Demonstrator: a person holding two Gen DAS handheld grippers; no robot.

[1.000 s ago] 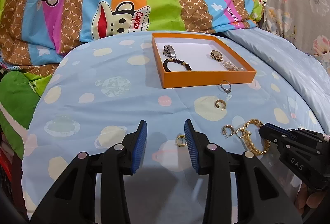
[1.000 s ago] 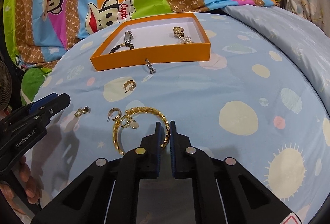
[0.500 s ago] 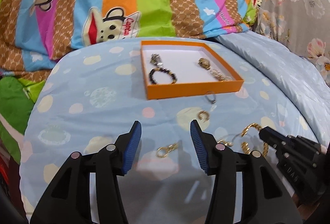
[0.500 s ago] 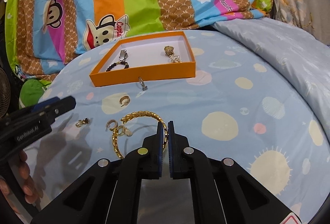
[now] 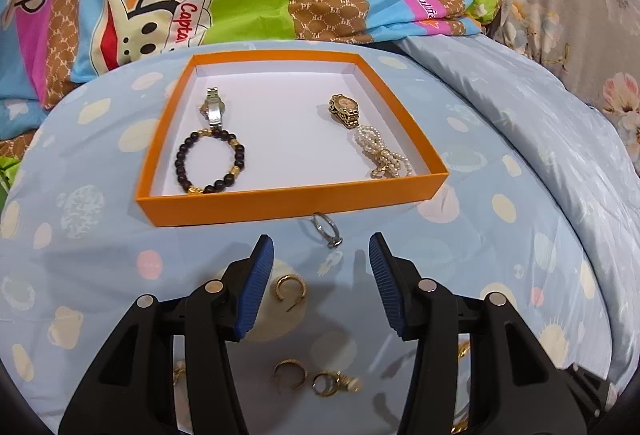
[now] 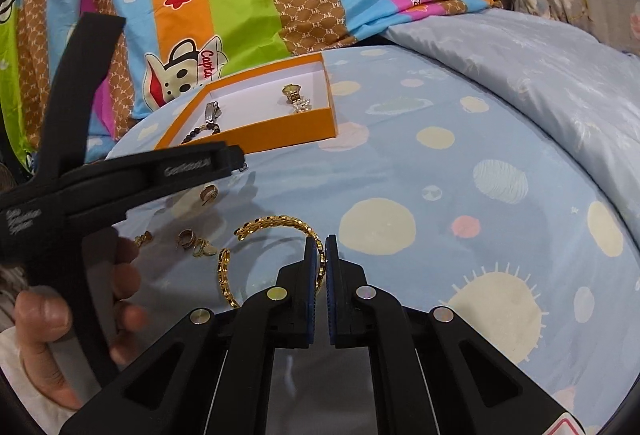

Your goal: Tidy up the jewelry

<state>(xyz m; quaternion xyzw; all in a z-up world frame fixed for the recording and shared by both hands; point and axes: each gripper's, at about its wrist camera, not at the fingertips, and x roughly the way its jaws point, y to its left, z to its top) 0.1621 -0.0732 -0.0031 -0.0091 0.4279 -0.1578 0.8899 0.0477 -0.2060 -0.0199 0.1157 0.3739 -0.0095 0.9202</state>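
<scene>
Gold chain bracelet (image 6: 280, 231), chunky links, pinched between ribbed blue pads of right gripper (image 6: 322, 259) above dotted bedsheet (image 6: 440, 171). Left gripper (image 5: 320, 275) spread wide over gold hoop earring (image 5: 291, 291), near orange cardboard tray (image 5: 288, 201).

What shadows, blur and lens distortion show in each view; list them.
Left wrist view: sharp; the open left gripper casts soft shadows on the blue sheet; fisheye bends the orange box and darkens the corners. Right wrist view: the hand at the frame edge is blurred, the gold bracelet crisp; dark shadows under the other gripper.
</scene>
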